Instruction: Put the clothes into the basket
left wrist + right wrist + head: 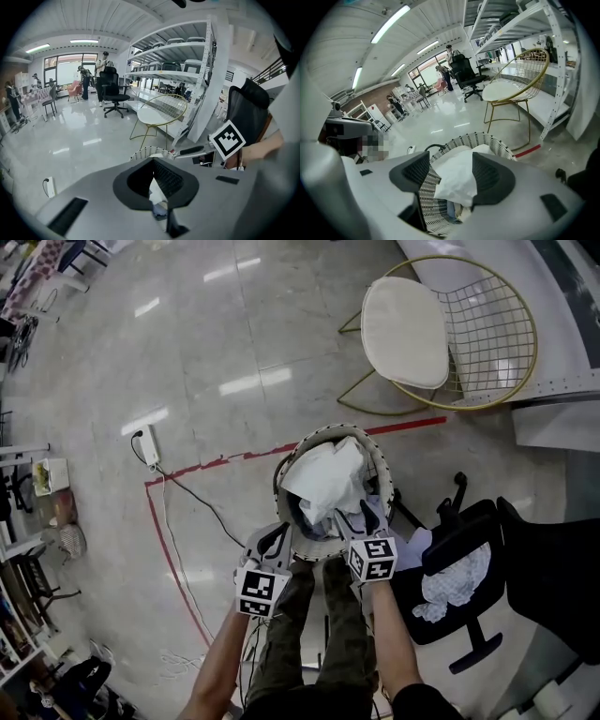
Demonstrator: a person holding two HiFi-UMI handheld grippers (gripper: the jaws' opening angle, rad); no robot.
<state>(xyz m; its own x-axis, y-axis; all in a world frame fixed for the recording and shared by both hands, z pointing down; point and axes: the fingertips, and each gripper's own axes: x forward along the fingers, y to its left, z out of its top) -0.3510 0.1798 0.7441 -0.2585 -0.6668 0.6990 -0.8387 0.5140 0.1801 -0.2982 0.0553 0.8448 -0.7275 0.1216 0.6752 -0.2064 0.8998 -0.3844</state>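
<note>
Head view, nearest first: left gripper [277,540], jaws closed tip to tip at the near rim of the basket [298,446], nothing visibly held. Right gripper [361,518], jaws spread wide over the basket's mouth, pads clear of the white garment [328,479] that shows between them in the right gripper view. Woven basket, on the floor at the person's feet: white garment heaped on top, bluish fabric [451,209] beneath. To its right: black office chair [483,531], pale patterned cloth [457,582] on the seat, outside the basket. Beyond: red tape line [225,462]; gold wire chair [487,334]. Status, judged: white garment delivered; the seat cloth is likely the item left to fetch.
</note>
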